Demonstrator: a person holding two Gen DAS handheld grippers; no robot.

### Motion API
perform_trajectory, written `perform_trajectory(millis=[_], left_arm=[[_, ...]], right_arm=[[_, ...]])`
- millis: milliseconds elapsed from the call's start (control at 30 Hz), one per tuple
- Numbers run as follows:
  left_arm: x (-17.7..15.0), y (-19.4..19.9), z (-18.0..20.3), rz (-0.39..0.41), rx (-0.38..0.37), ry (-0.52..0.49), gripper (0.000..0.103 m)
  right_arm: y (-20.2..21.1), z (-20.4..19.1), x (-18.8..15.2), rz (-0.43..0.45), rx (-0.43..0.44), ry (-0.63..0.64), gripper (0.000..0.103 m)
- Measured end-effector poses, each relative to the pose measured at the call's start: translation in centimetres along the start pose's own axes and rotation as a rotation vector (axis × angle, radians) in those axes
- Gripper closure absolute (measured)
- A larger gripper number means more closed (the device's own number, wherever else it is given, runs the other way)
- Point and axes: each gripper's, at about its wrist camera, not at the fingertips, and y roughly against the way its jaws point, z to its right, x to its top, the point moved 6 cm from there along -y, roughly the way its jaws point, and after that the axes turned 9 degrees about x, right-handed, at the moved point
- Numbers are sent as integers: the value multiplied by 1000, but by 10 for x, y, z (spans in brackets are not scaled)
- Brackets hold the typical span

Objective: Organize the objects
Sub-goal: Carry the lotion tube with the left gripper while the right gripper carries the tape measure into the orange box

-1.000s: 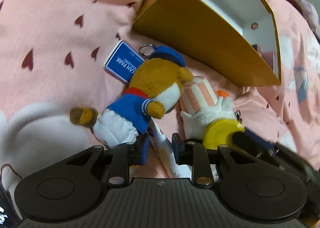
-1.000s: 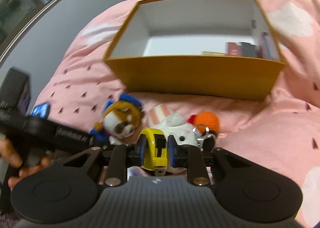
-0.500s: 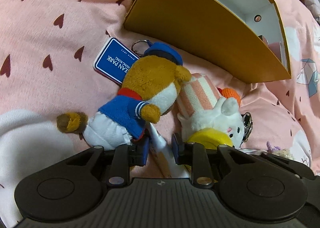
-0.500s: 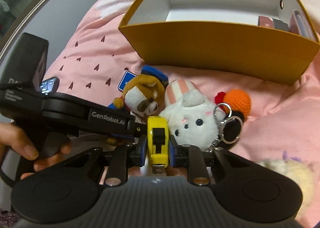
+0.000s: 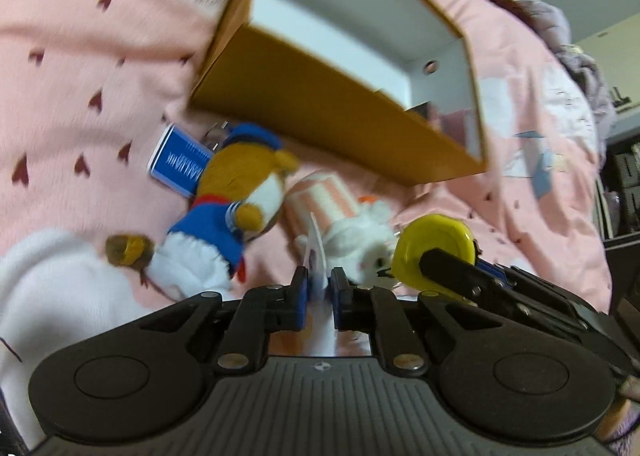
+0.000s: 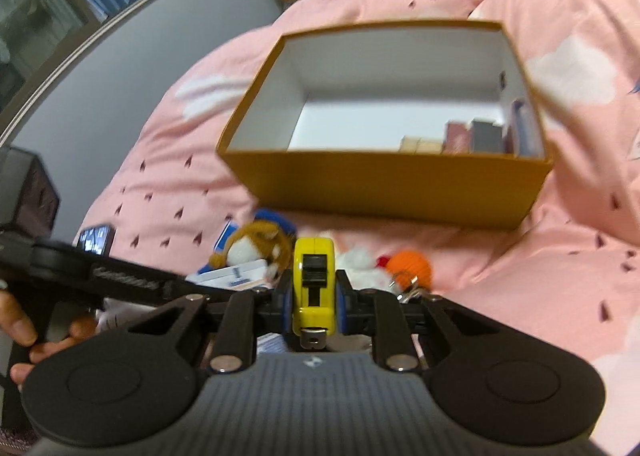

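In the left wrist view, the dog plush (image 5: 224, 212) in a blue sailor top lies on the pink blanket (image 5: 80, 68), left of and beyond the left gripper (image 5: 319, 288), its blue tag (image 5: 178, 164) beside its head. The white plush (image 5: 352, 232) with a striped pink hat lies just beyond the fingertips. The left gripper's jaws have just been closing and now pinch a thin white card (image 5: 316, 256), held on edge between the blue pads. To the right, the right gripper (image 5: 472, 260) clamps a round yellow tape measure (image 5: 436, 248).

In the right wrist view, a hand (image 6: 24, 336) holds the left tool at the far left. The right gripper (image 6: 314, 296) is closed on the hard yellow tape measure (image 6: 314, 280), its black slider up. Beyond stands the open cardboard box (image 6: 384, 184), mustard outside, white inside, with small boxes (image 6: 472, 136) in its right corner. An orange knitted ball (image 6: 412, 268) lies to the right.
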Motion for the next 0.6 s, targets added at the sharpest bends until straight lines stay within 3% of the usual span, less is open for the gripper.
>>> perform_trajectory(millis=[233, 433, 600], left_arm=[[26, 38, 25, 138, -21, -79, 91], [60, 67, 44, 275, -94, -92, 91], [95, 83, 61, 402, -61, -127, 91]], right_arm=[[11, 13, 21, 55, -13, -39, 82], [12, 23, 59, 111, -28, -41, 82], [-5, 34, 96, 129, -2, -83, 82]])
